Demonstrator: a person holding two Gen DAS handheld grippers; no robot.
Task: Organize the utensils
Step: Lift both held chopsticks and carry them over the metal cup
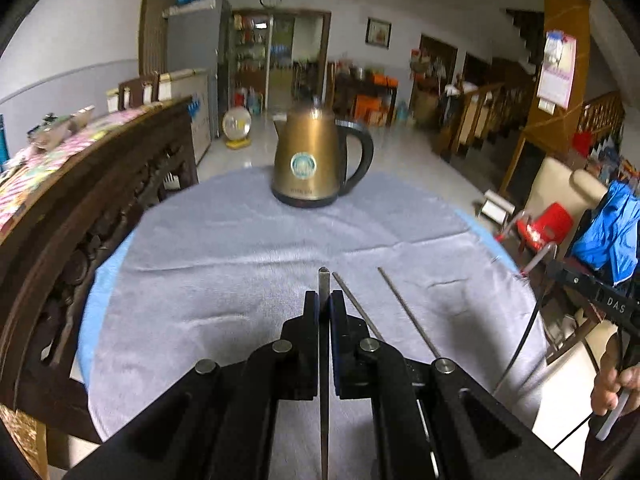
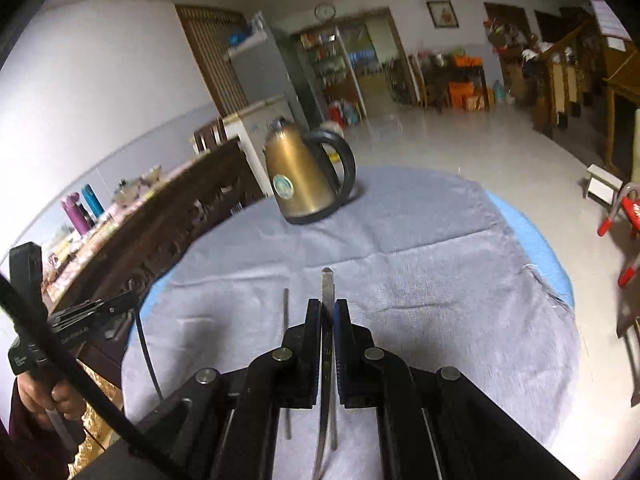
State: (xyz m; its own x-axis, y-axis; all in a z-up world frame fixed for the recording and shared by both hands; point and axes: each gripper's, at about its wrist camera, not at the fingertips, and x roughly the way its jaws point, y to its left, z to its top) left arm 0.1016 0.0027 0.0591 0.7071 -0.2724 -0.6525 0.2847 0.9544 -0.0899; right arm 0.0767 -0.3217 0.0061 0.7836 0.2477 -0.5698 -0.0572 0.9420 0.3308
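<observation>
My left gripper point(image 1: 324, 304) is shut on a flat metal utensil handle point(image 1: 323, 280) that sticks out past the fingertips, held above the grey cloth point(image 1: 224, 264). Two thin metal chopsticks point(image 1: 408, 312) lie on the cloth just to its right. My right gripper point(image 2: 327, 308) is shut on another flat metal utensil handle point(image 2: 327, 284), whose curved length runs back between the fingers. Chopsticks point(image 2: 285, 308) lie on the cloth under and left of it. What kind of utensils these are is hidden.
A bronze electric kettle point(image 1: 310, 156) point(image 2: 306, 180) stands at the far side of the round table. A carved wooden bench back point(image 1: 80, 216) lines the left edge. A red stool point(image 1: 544, 228) and blue jacket point(image 1: 612, 236) are off the right. The other handheld gripper point(image 1: 600, 300) point(image 2: 80, 324) shows at each view's edge.
</observation>
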